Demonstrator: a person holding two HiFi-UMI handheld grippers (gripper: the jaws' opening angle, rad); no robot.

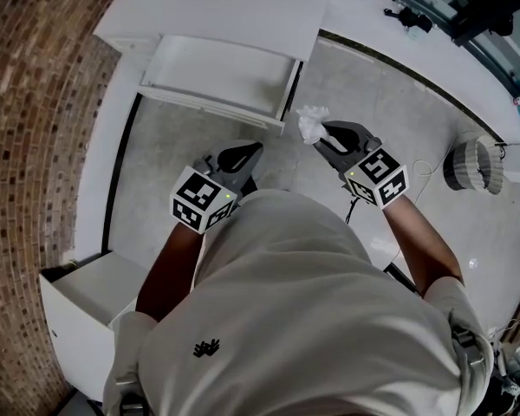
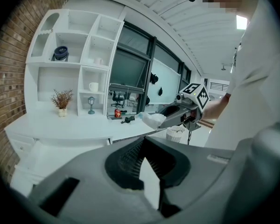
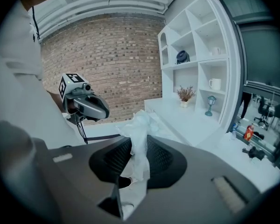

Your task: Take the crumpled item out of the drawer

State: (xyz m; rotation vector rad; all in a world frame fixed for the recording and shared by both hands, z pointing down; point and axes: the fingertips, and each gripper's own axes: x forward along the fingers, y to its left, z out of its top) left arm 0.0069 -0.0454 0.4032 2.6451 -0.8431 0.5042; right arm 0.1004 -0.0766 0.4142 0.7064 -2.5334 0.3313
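Step in hand: take-out looked done, item was out and being carried.

L to R: brick wall (image 1: 35, 102) at far left. A white box-like unit (image 1: 82, 306) sat low by the person's left side, not in the path.

Left hand-held gripper (image 1: 247, 152) hung in front of the torso, jaws clenched together w/ nothing between them (its own view showed only a thin pale wedge behind the tips). It was idle, near the drawer's front edge but not touching.

Drawer (image 1: 212, 107) stood pulled out from the desk (image 1: 225, 7). Its inside looked bare as far as the head view showed.

Right hand-held gripper (image 1: 323, 131) was just right of the drawer's front corner, over the floor (image 1: 373, 85), clamped on the crumpled item (image 1: 310, 121). Item was white and thin, prob. tissue or film, can't tell which. One part stuck up past the tips, the rest was bunched between the pads. It was clear of the drawer, in the air, touching nothing but the jaws.

Next move, my guess: set it down somewhere, though the task names no target. Calls for a steady squeeze, since the stuff is soft and could slip or tear. The free left gripper could push the drawer shut.

In the way: not much. The drawer corner was the closest obstacle to the right gripper. A ribbed white bin (image 1: 475, 165) stood farther right on the floor, well apart.
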